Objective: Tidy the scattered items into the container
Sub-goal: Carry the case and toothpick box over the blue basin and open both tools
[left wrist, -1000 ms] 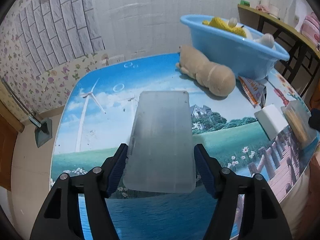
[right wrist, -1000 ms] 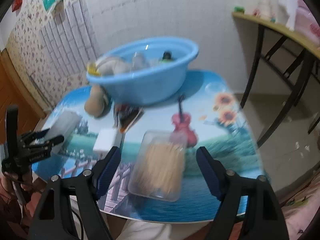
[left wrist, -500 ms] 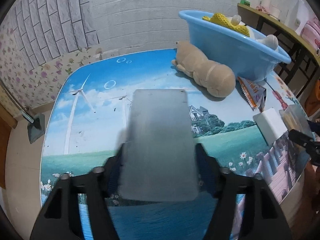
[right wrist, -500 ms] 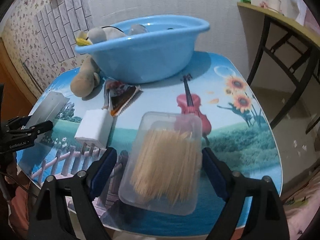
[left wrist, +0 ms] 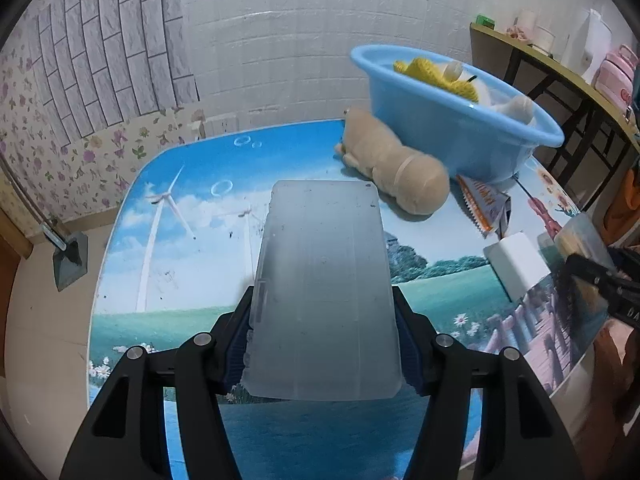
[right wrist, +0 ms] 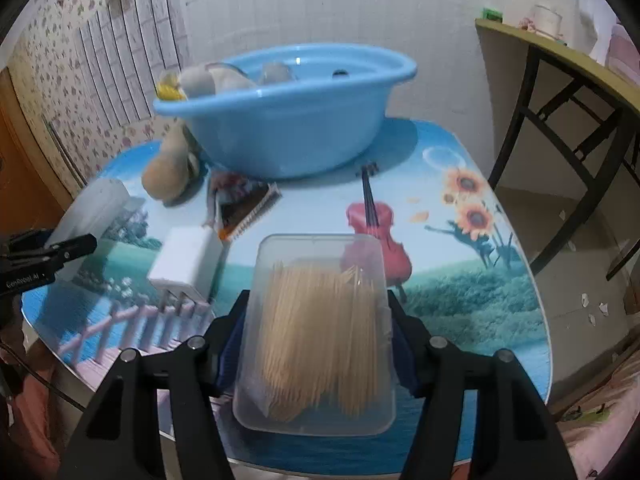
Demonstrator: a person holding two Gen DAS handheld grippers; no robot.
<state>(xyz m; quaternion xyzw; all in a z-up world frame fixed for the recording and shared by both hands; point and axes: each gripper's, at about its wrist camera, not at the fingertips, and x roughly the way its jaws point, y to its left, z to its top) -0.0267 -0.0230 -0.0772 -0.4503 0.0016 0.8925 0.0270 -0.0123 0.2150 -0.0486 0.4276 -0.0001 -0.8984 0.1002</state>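
While both boxes sit between blue pads, the step in hand is securing the two grips before any lift toward the blue basin (right wrist: 288, 120). The left hand-held gripper (left wrist: 324, 344) is clamped on the frosted plastic case (left wrist: 320, 280), its pads pressed against the case's long edges at the near end, so most of the case juts out far beyond the grip. The right hand-held gripper (right wrist: 316, 348) is closing on the clear toothpick box (right wrist: 316, 332); the box lies between its pads at the near edge of the counter (right wrist: 460, 300), and the pads look to be meeting its sides.

To do this well, I judge the right jaws should finish closing squarely on the box walls before it leaves the counter, since thin clear plastic may flex or let the lid pop and spill the toothpicks. The case, held only at one end, will tend to droop, so it wants a level, unhurried carry.

The basin stands at the far side of the counter, already holding several soft things. A tan plush toy (left wrist: 396, 168), a snack packet (left wrist: 484, 204) and a white charger (left wrist: 516, 264) lie on the counter near it, so both loads should rise above these and clear the rim before release.
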